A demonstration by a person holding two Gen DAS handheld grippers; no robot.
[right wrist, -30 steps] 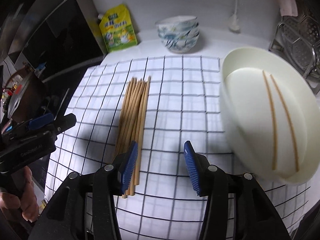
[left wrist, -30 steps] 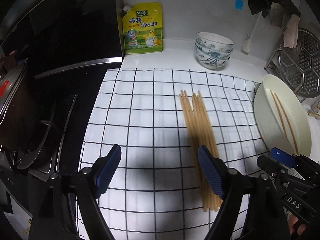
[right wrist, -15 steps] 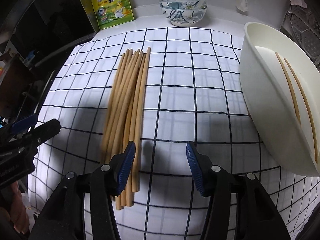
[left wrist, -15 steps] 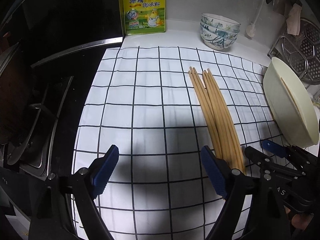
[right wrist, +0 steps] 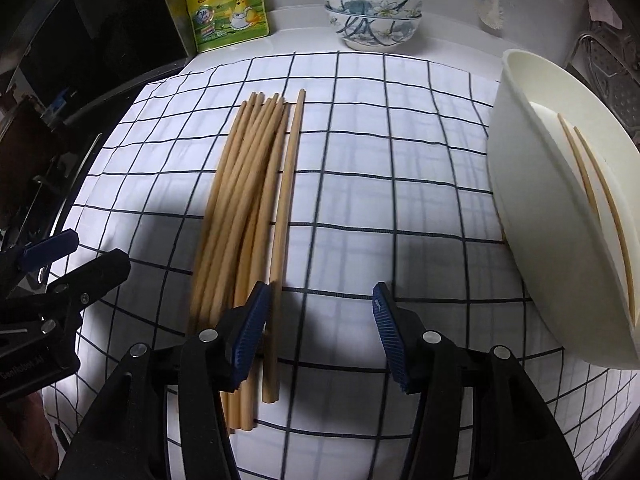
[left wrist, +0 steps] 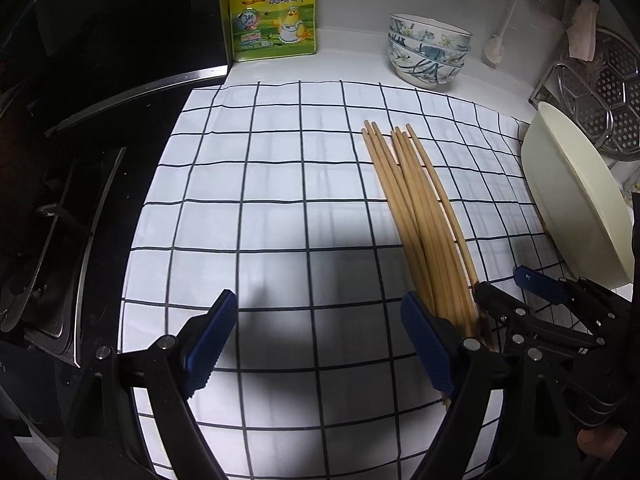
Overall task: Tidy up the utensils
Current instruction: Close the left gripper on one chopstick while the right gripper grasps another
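Several wooden chopsticks (left wrist: 420, 216) lie in a bundle on the checked cloth (left wrist: 260, 200); they also show in the right wrist view (right wrist: 248, 200). A cream bowl (right wrist: 532, 216) at the right holds two chopsticks (right wrist: 596, 200); it also shows in the left wrist view (left wrist: 576, 196). My left gripper (left wrist: 316, 344) is open and empty, low over the cloth, its right finger by the near ends of the bundle. My right gripper (right wrist: 320, 328) is open and empty, its left finger over the bundle's near ends.
A yellow seasoning pouch (left wrist: 274, 12) and stacked patterned bowls (left wrist: 428, 52) stand at the back wall. A black stove (left wrist: 60, 200) lies left of the cloth. A metal steamer rack (left wrist: 604, 96) stands at the far right. The other gripper shows in each view.
Both grippers have come lower and closer to the near ends of the chopstick bundle. Both stay open. The chopsticks have not moved.
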